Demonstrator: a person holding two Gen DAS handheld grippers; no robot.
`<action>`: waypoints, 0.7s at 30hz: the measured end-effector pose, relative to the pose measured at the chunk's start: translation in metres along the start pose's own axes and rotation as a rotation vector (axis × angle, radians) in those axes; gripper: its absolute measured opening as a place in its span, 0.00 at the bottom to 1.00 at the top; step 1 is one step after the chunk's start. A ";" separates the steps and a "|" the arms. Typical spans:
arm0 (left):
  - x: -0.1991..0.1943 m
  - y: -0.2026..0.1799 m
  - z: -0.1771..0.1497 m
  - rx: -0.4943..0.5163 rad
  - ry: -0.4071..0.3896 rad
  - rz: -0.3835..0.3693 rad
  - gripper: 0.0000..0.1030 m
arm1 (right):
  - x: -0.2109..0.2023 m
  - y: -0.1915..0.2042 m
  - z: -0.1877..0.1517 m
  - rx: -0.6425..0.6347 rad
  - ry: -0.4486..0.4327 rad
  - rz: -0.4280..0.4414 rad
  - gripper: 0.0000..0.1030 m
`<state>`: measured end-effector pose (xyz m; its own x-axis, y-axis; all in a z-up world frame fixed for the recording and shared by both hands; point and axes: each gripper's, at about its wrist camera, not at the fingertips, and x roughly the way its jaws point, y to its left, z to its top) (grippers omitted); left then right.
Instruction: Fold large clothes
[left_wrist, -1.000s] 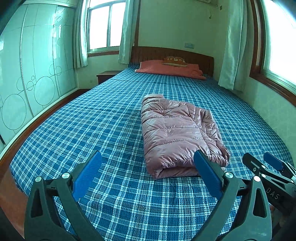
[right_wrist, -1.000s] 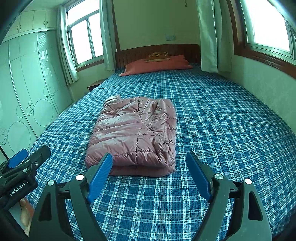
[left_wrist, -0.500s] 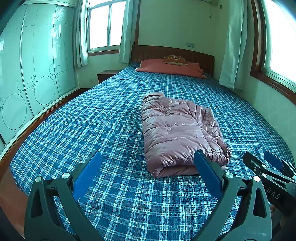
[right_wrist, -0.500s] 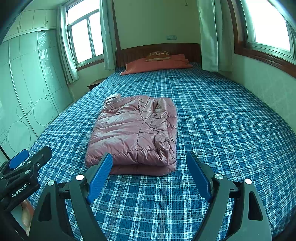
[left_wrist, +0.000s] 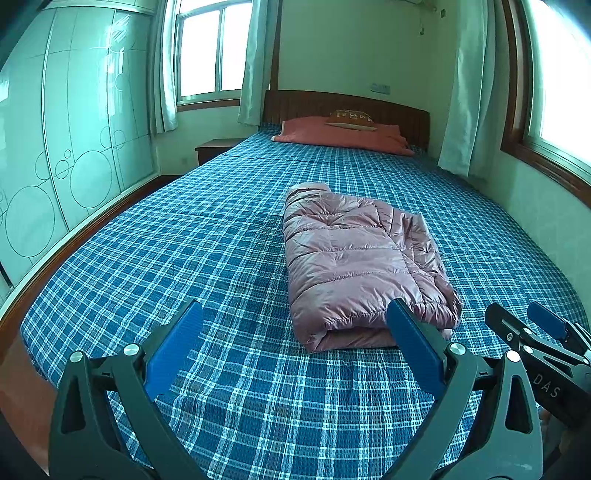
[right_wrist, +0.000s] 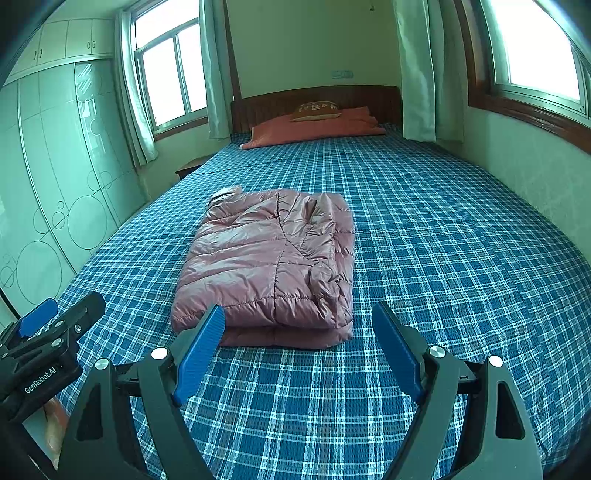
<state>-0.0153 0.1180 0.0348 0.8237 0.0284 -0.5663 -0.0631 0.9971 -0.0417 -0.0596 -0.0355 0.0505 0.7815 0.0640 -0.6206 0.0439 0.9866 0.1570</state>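
While idle: both spread, pinching nothing — left gripper (left_wrist: 295, 336), right gripper (right_wrist: 297, 332).
Jacket (right_wrist: 269, 269): folded on the bed (right_wrist: 443, 240), just ahead of both.
Risk: puffy, slippery layers may spring open — a shallow pinch would cause it.

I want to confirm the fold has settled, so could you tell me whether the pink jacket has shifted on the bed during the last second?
No. The pink jacket keeps its place against the bedspread's plaid lines.
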 end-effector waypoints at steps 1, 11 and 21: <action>0.000 0.000 0.000 0.000 0.001 0.000 0.96 | 0.000 0.000 0.000 0.000 0.001 0.000 0.78; 0.003 0.002 -0.001 -0.007 0.011 -0.008 0.96 | 0.002 0.001 -0.002 -0.010 0.006 0.003 0.78; 0.002 0.000 0.000 0.004 -0.007 0.006 0.96 | 0.002 0.001 -0.001 -0.010 0.006 0.003 0.78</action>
<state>-0.0135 0.1177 0.0335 0.8272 0.0346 -0.5608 -0.0656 0.9972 -0.0352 -0.0589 -0.0341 0.0484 0.7776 0.0682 -0.6251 0.0348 0.9879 0.1510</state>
